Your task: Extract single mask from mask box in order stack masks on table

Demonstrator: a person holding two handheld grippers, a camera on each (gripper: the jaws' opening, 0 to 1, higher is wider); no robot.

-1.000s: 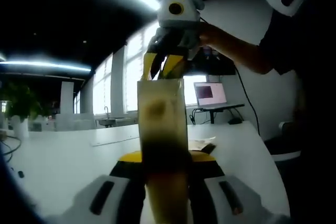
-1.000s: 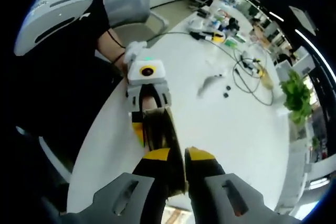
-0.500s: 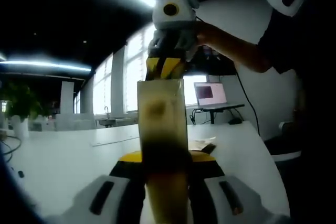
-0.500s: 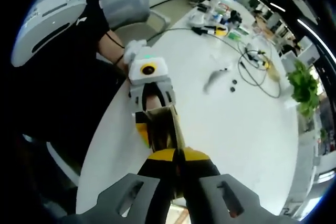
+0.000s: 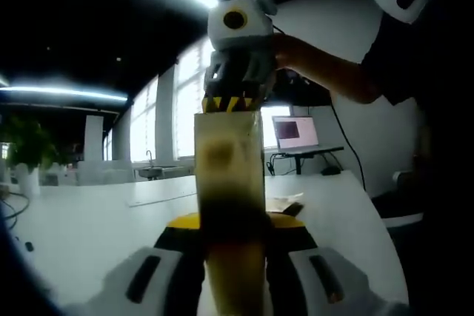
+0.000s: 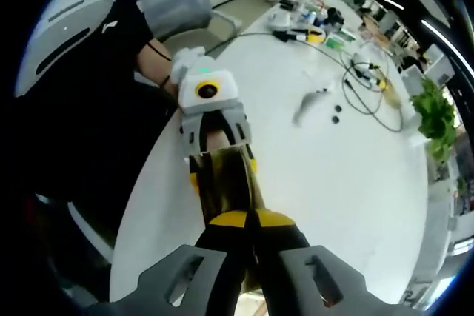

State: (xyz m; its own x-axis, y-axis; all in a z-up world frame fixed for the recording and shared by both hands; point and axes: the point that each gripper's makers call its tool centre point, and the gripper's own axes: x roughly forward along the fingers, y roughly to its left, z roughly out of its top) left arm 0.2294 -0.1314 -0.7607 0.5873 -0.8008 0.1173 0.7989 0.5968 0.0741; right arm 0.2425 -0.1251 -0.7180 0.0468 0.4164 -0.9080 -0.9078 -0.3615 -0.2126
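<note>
A tan mask box (image 5: 228, 160) stands upright in the left gripper view, with my left gripper (image 5: 231, 223) shut on its lower part. From above, my right gripper (image 5: 232, 103), held by a hand, has its yellow tips pressed together at the box's top opening. In the right gripper view, my right gripper (image 6: 248, 220) is shut at the near end of the mask box (image 6: 226, 175), pinching a mask that its tips hide. Beyond it, the left gripper (image 6: 221, 155) clamps the box from the far side, above the white table (image 6: 333, 183).
A person in black (image 6: 81, 109) stands at the table's left edge, with a grey chair (image 6: 181, 1) behind. Cables (image 6: 370, 79), small tools and a pale crumpled item (image 6: 307, 105) lie far across the table. A green plant (image 6: 437, 112) is at the right, and a laptop (image 5: 296, 132) sits on a stand.
My right gripper's jaws were apart over the box's mouth a second ago and have since come together there. It has moved a little closer to the box. The left gripper still holds the box.
</note>
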